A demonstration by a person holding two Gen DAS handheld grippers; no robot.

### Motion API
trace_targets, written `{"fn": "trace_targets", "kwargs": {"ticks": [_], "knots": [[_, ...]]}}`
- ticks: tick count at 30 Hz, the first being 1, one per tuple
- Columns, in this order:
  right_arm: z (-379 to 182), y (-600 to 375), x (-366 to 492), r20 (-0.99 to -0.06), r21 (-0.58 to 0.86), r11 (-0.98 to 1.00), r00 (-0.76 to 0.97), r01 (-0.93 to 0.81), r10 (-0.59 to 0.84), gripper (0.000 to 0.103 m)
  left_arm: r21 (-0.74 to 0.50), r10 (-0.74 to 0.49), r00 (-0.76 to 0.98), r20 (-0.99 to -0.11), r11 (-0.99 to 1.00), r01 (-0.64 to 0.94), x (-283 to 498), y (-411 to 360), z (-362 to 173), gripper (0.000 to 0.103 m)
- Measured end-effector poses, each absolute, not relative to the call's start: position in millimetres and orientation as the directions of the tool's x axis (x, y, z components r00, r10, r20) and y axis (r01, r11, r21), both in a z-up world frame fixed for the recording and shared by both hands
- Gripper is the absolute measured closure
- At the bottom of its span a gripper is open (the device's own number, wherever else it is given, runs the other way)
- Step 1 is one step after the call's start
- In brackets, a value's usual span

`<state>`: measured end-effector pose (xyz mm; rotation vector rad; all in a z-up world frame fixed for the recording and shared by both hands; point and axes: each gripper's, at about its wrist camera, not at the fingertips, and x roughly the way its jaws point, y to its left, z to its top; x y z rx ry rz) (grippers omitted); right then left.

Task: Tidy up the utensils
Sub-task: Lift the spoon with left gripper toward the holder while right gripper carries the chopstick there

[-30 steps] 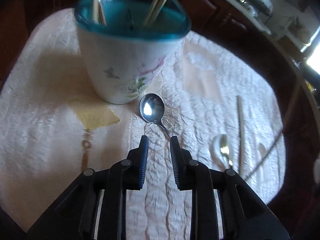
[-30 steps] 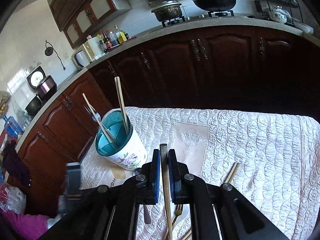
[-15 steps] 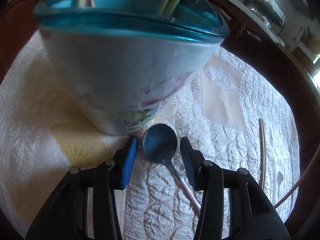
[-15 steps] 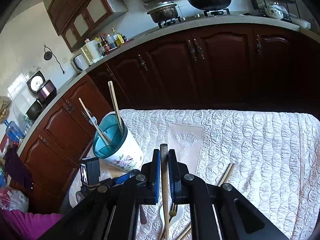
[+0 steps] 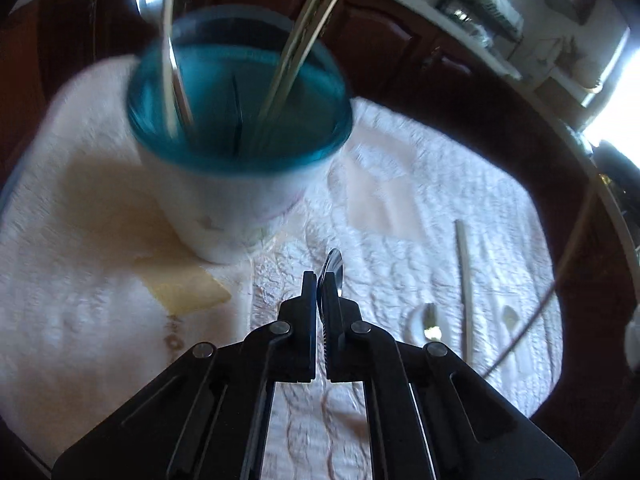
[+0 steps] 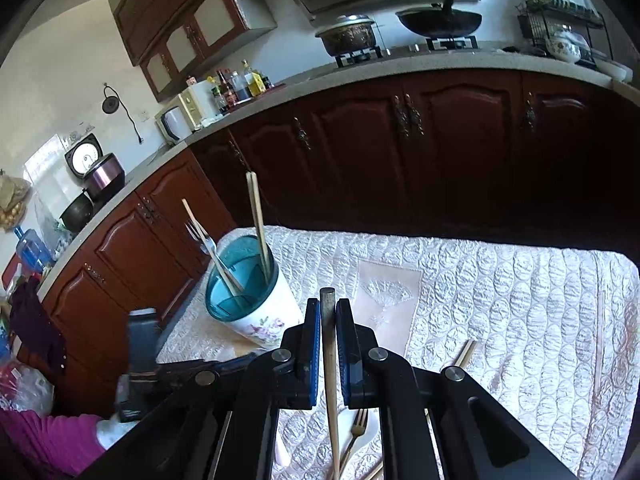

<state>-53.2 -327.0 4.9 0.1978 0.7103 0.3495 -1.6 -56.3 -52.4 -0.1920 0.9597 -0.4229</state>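
Quilted cream tablecloth [image 6: 500, 300] covers the table, with dark wood kitchen cabinets [image 6: 400, 140] behind it.

Left gripper [image 5: 319, 280] — fingers clenched on a metal spoon [image 5: 334, 266]; the bowl of the spoon stands on edge, poking out past the fingertips. Picture is motion-blurred.

Just ahead of the left fingertips, a little to their left: the utensil holder [image 5: 236, 200], a white cup with flower print and a teal rim, upright on the cloth. Inside it — a pair of chopsticks [image 5: 296, 52] leaning toward the right side, and on the left side a fork [image 6: 208, 244] with tines up beside a single pale stick [image 6: 192, 216]. A thin divider shows inside the teal interior; which compartment each piece sits in I cannot tell.

Right gripper [image 6: 328, 312] — fingers clamped on one wooden chopstick [image 6: 329, 344], which runs lengthwise between them, its blunt end just past the fingertips. Holder sits ahead and left of these fingers.

On the cloth, right of the left fingers: a loose chopstick [image 5: 464, 280], a gold fork [image 5: 431, 322] lying on a white spoon [image 5: 414, 326]. Further chopsticks [image 6: 464, 354] lie to the right of the right fingers.
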Motion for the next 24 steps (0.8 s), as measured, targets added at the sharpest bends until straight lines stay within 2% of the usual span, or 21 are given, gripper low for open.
{"fn": "trace_targets", "kwargs": {"ticks": [5, 12, 19, 24], "knots": [[14.6, -319.6, -53.2, -0.582, 0.288, 0.92, 0.715, -0.264, 0.387, 0.096, -0.356, -0.458, 0.565, -0.687, 0.889, 0.288, -16.4, -33.3, -2.7, 0.102], [36.8, -300.0, -47.7, -0.557, 0.261, 0.912, 0.723, -0.315, 0.409, 0.096, -0.34, -0.429, 0.685, -0.588, 0.9, 0.272, -17.5, -6.6, 71.2, 0.102], [86.6, -276.6, -34.1, -0.501, 0.21, 0.9, 0.748, -0.382, 0.435, 0.096, -0.235, -0.302, 0.81, -0.504, 0.95, 0.208, 10.3, 13.3, 122.3, 0.102], [116.9, -253.0, -15.8, -0.473, 0.161, 0.895, 0.764, -0.415, 0.439, 0.096, -0.136, -0.193, 0.861, -0.471, 0.98, 0.146, 41.1, 15.9, 120.1, 0.102]]}}
